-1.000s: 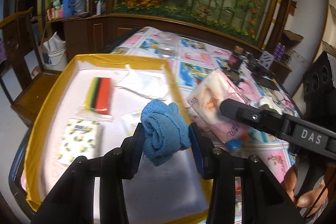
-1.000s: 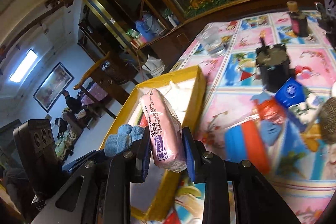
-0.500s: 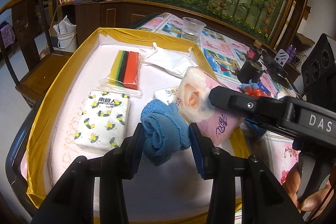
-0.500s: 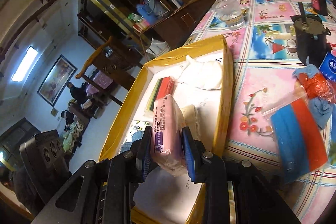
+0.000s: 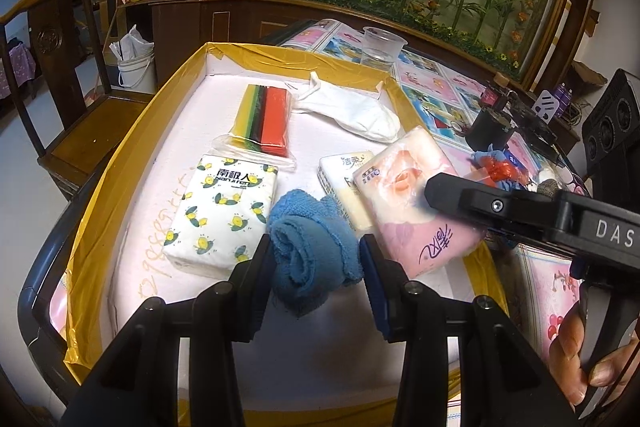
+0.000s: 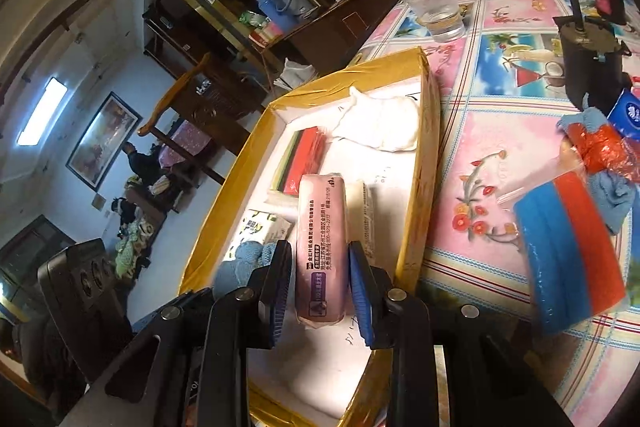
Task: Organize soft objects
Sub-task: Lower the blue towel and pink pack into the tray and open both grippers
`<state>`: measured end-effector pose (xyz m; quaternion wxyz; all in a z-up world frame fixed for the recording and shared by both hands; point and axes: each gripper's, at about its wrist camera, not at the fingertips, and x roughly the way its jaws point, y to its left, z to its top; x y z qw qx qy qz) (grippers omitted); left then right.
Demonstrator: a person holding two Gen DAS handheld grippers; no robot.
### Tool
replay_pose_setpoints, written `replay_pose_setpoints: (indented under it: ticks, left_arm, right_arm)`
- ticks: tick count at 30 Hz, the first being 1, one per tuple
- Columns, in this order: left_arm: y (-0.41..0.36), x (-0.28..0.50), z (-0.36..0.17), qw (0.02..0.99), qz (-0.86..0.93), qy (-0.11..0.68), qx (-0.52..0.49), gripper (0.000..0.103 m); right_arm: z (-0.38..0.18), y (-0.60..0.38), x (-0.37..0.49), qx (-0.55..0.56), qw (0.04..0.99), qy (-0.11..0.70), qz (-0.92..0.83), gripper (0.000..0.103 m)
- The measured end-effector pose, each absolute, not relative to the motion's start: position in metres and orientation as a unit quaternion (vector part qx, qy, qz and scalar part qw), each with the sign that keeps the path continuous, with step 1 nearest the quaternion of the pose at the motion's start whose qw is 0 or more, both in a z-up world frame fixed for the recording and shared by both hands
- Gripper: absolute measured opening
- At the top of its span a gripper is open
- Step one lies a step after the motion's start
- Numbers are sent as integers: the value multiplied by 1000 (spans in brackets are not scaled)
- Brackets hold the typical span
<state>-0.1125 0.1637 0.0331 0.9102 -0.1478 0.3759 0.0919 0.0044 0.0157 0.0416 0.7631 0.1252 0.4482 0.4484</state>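
My left gripper (image 5: 314, 269) is shut on a rolled blue towel (image 5: 310, 251) and holds it low over the yellow-rimmed white tray (image 5: 132, 147). My right gripper (image 6: 320, 287) is shut on a pink tissue pack (image 6: 320, 239), held over the tray's right side (image 6: 424, 187); the same pack (image 5: 416, 203) shows in the left wrist view under the right gripper's finger (image 5: 480, 205). In the tray lie a lemon-print tissue pack (image 5: 222, 215), a striped sponge pack (image 5: 266, 119), a white sock (image 5: 352, 111) and a small white tissue pack (image 5: 344, 171).
On the patterned tablecloth (image 6: 480, 147) right of the tray lie a blue and red sponge pack (image 6: 568, 251), a red and blue cloth bundle (image 6: 604, 155), a black pot (image 6: 592, 67) and a clear cup (image 6: 438, 11). A wooden chair (image 5: 68, 67) stands left of the tray.
Both grippers have moved in over the tray and lower. The pink pack now sits inside the tray's right edge, beside the blue towel. Both grips stay shut.
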Motion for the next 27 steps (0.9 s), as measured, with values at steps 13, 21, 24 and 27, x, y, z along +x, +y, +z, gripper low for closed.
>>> replay_pose_setpoints:
  ticks: [13,21,24,27]
  left_arm:
    - [164,-114,34,910,90,377,-145,42]
    - [158,-111,33,907,83,389,-135,60]
    - [154,-112,36,910,87,386,-125,71]
    - [154,-112,39,911,89,384,-120,71]
  right_arm:
    - [52,11,-4,93,792,416,438,37]
    - [45,17,-8,101,757,442,471,38]
    - [47,4,-3,120,766,436,457,38]
    - [51,-12,3,138,773,430,446,38]
